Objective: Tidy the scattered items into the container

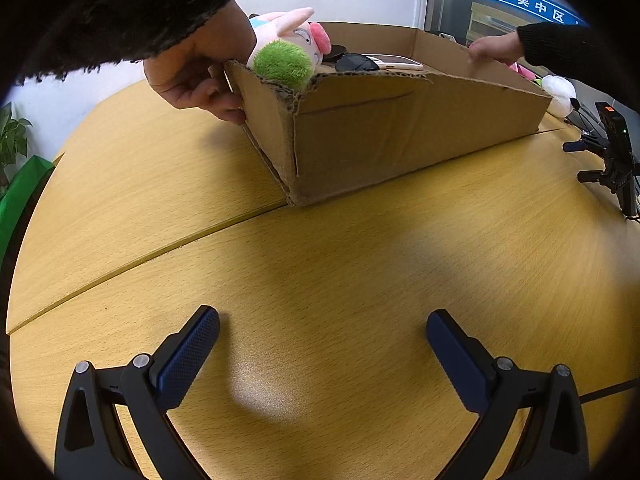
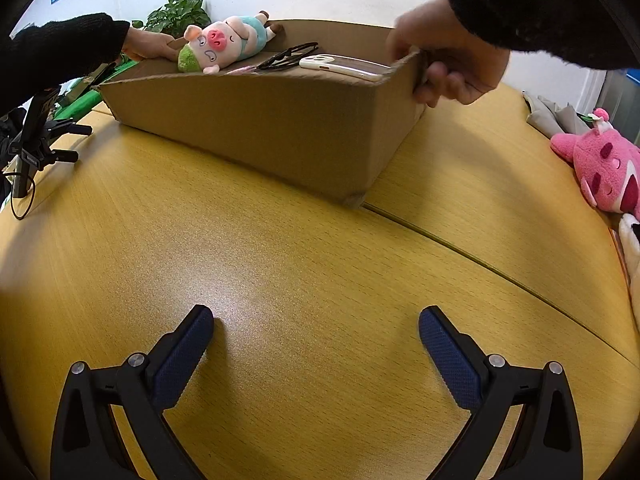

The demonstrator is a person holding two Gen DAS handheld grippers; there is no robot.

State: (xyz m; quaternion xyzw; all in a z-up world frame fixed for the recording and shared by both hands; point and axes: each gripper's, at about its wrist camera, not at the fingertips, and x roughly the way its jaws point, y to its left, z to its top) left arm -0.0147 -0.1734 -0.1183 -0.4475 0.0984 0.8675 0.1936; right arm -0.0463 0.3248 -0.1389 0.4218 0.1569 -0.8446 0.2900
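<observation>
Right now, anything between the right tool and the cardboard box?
Nothing: only bare wooden table between the open right tool and the cardboard box, per the right wrist view.

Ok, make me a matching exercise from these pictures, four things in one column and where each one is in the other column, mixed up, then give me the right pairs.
Things:
1. pig plush
2. phone
3. pink plush
4. left gripper

Places or states:
A. on the table outside the box
B. open, over bare table
C. in the box, at the end by the plant
D. in the box, next to the sunglasses

Pairs: 1-C, 2-D, 3-A, 4-B
</observation>
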